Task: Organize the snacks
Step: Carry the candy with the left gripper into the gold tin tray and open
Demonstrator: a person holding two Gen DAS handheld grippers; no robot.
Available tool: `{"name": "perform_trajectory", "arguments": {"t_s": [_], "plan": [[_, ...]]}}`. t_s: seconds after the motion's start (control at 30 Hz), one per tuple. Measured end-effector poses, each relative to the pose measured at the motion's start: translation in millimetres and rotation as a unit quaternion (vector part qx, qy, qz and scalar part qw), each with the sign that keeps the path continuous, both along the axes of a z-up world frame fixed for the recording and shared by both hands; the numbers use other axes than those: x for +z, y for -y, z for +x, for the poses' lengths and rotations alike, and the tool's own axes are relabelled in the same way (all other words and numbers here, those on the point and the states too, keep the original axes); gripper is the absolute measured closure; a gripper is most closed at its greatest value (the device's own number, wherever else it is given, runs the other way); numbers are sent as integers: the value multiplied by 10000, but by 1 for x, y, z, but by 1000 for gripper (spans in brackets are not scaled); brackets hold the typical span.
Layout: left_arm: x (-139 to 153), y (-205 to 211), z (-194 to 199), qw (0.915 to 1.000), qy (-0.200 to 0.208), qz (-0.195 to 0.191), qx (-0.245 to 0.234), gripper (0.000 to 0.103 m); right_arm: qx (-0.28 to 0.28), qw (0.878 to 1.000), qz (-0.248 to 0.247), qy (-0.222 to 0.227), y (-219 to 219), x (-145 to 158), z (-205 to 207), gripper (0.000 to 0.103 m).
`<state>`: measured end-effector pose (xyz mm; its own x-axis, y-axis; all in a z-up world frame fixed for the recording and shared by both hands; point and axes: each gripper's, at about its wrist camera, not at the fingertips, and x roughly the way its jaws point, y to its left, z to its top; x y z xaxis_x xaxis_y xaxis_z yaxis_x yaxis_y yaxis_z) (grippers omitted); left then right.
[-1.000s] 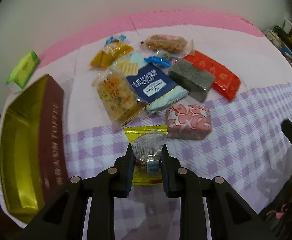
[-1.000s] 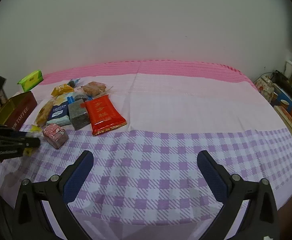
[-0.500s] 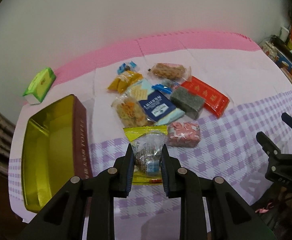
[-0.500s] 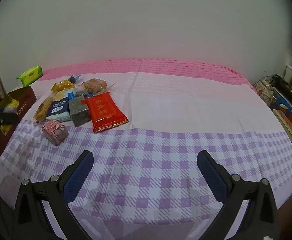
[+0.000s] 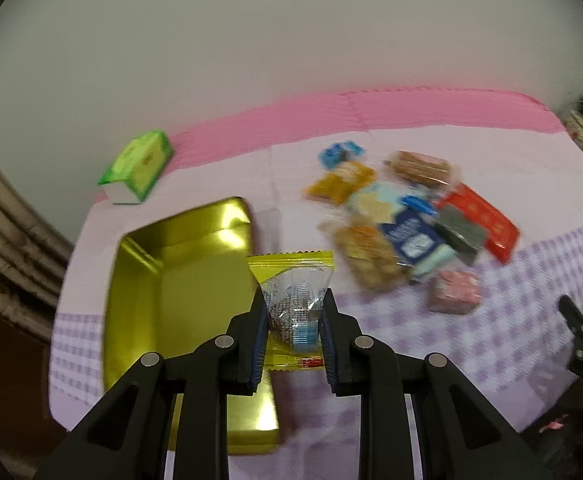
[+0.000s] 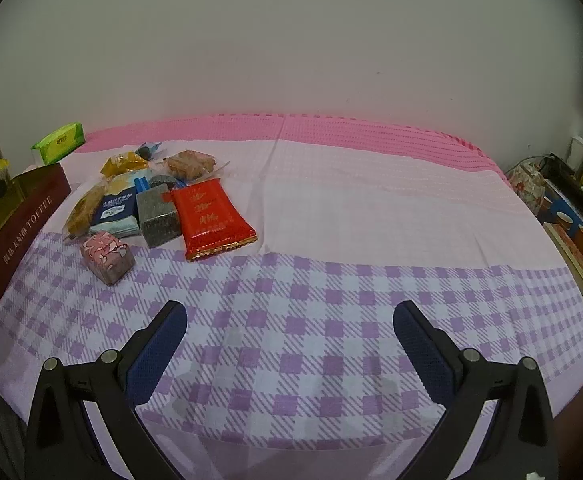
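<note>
Maroon box (image 6: 19,228), left edge of bed: gold "TOFFEE" along side wall, preceded by Chinese characters, not legible. Red packet (image 6: 211,212): gold Chinese characters, unreadable. Navy packet (image 6: 117,204): white label, print too small. Green tissue pack (image 6: 57,142), far left corner: print unreadable. Left wrist view: blurred, nothing legible.

You have one gold tin (image 5: 179,276) on the left and one green tissue pack (image 5: 137,166) at the far left. One yellow snack packet (image 5: 293,300) sits between the near fingers. About nine loose snacks (image 6: 151,200) lie bunched at the left, some overlapping. Two grippers: one (image 5: 293,320), two (image 6: 289,344).
</note>
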<state>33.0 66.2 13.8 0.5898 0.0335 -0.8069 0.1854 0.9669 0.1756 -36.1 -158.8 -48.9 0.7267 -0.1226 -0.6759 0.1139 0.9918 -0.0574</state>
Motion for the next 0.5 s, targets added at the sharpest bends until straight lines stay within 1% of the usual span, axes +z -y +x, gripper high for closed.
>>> {"name": "perform_trajectory", "arguments": {"t_s": [0.13,0.27,0.37,0.5], "plan": [[-2,-26,17,9997,-21,106,223,78,-3,10000,2,-15,0,-1,1,0],[-11,-49,36,9987,-114,238,441,78,-2,10000,-12,-20,0,-2,1,0],[-22,-65,53,9975,-224,346,578,78,1,10000,-29,-33,0,-2,1,0],[-41,-86,80,9956,-413,387,753,78,4,10000,-38,-50,1,-3,1,0]]}}
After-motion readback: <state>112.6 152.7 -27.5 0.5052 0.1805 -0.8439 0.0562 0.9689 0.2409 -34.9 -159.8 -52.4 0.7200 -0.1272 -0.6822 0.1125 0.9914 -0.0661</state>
